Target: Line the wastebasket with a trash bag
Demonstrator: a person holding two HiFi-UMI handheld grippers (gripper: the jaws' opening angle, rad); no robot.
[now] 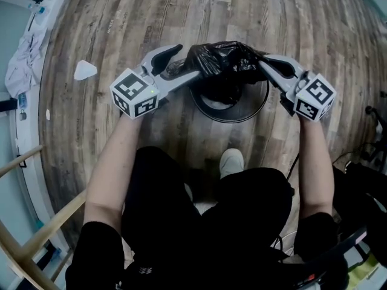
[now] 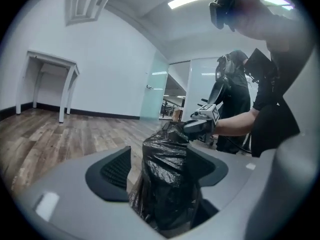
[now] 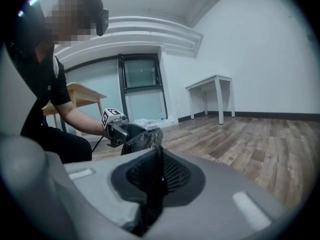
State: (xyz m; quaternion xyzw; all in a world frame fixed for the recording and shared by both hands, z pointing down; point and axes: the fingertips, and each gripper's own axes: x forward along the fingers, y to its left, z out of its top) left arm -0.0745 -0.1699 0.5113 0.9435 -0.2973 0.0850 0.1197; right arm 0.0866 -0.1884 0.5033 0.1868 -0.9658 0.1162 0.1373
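Opening the bag: the right gripper is pinching the bunched trash bag over the wastebasket, while the left gripper is gaping around it, likely needing a regrip.

A bare office-like room: plank floor, white walls, glass partition, white table

bunched trash bag hangs over the wastebasket's open mouth.

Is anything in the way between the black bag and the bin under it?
Nothing I can see. The trash bag hangs bunched over the wastebasket, whose mouth is open. The right tongs pinch the bag; the left tongs stand open around it.
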